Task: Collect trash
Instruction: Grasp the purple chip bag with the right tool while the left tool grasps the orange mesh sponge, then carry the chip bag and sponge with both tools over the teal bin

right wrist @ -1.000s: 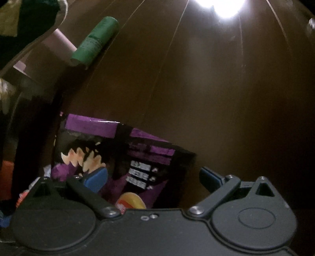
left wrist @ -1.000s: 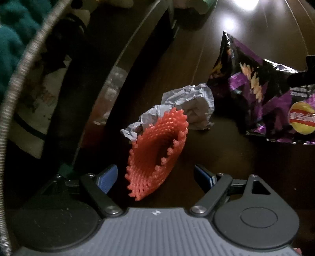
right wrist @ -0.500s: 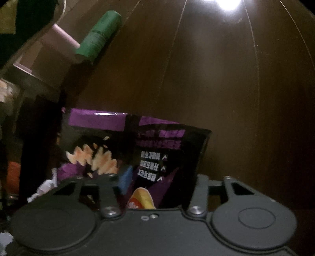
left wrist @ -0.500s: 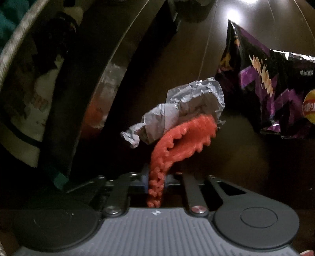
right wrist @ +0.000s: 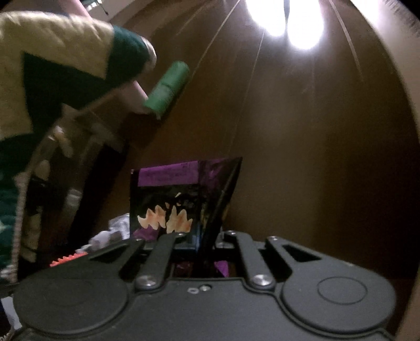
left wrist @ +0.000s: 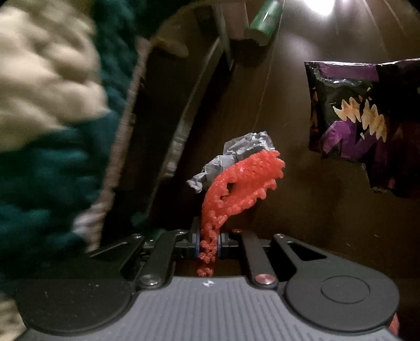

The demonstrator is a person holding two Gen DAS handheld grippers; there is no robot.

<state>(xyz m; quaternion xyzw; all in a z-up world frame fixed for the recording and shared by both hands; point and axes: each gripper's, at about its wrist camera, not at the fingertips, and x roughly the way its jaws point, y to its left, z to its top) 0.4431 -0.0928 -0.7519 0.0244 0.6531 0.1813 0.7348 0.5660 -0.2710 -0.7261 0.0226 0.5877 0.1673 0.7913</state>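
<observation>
My left gripper point(left wrist: 208, 238) is shut on the lower edge of a red foam fruit net point(left wrist: 241, 175), which hangs lifted off the dark wooden surface. A crumpled grey paper point(left wrist: 236, 154) lies just behind the net. In the right wrist view my right gripper point(right wrist: 206, 241) has its jaws closing on a black and purple chip bag point(right wrist: 178, 199), whose folded edge is pinched between the pads. The bag stands upright and raised. The same chip bag point(left wrist: 354, 118) hangs at the right of the left wrist view.
A green cylinder point(right wrist: 166, 89) lies on the brown wooden surface point(right wrist: 315, 157) farther back, also seen as the green cylinder point(left wrist: 265, 18). A person's cream and teal knitted sleeve point(left wrist: 52, 118) fills the left. A dark curved rim point(left wrist: 183, 110) runs beside the paper.
Both grippers closed, the left on the red net and the right on the chip bag, then rose with them. The sleeve has come into both views.
</observation>
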